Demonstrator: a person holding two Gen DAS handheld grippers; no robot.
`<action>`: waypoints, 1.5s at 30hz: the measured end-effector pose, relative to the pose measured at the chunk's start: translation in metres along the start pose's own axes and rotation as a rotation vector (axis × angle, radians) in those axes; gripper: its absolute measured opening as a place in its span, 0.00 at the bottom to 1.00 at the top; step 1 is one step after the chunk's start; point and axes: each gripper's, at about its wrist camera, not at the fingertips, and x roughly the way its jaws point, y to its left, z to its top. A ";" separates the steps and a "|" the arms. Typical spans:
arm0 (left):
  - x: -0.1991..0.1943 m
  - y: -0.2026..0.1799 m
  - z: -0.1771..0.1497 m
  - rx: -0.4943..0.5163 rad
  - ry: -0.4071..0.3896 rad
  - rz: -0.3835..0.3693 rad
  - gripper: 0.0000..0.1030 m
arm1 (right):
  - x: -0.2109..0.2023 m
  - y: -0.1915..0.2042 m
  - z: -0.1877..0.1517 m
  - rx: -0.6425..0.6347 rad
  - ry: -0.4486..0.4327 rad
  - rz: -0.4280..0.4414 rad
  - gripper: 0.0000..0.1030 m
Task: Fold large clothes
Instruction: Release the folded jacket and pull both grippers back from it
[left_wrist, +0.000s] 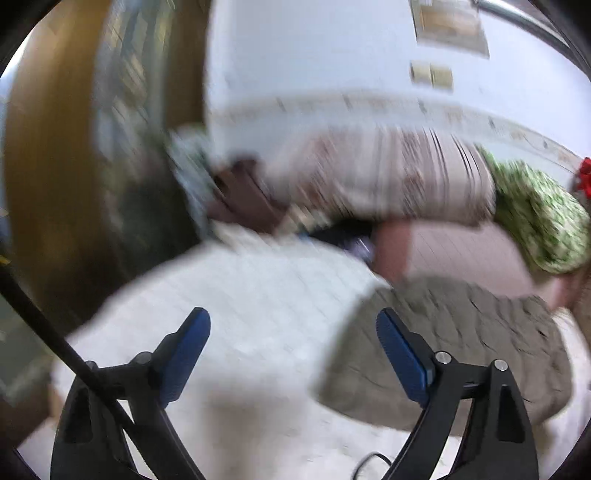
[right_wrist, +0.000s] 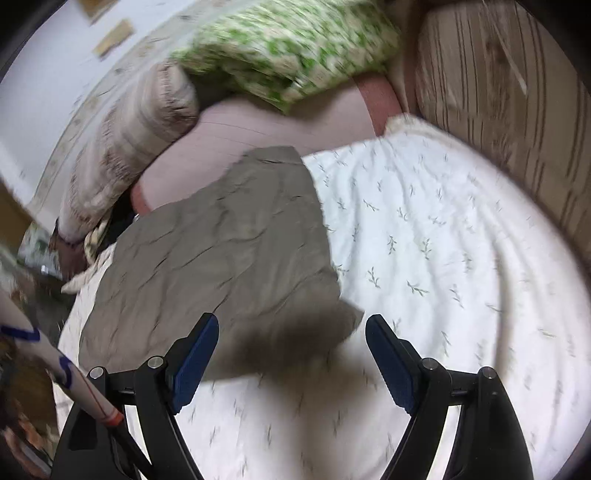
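A grey-brown garment lies folded flat on a white bedspread with a small leaf print. In the right wrist view my right gripper hangs above the garment's near corner, its blue pads wide apart with nothing between them. The left wrist view is blurred; the same garment lies to the right of centre on the white bedspread. My left gripper stands open above the bedspread and holds nothing; its right finger overlaps the garment's left edge in the picture.
A striped beige pillow and a green floral pillow lie at the head of the bed on a pink sheet. A striped headboard or cushion borders the right. A wooden door frame and white wall stand behind.
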 end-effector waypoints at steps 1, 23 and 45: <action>-0.015 0.002 0.002 0.007 -0.033 0.031 0.91 | -0.013 0.008 -0.007 -0.019 -0.016 0.009 0.83; -0.191 0.032 -0.012 -0.122 -0.110 -0.331 0.98 | -0.139 0.113 -0.140 -0.200 -0.185 -0.002 0.86; -0.148 -0.060 -0.089 0.150 0.164 -0.289 0.99 | -0.129 0.137 -0.170 -0.320 -0.207 -0.278 0.87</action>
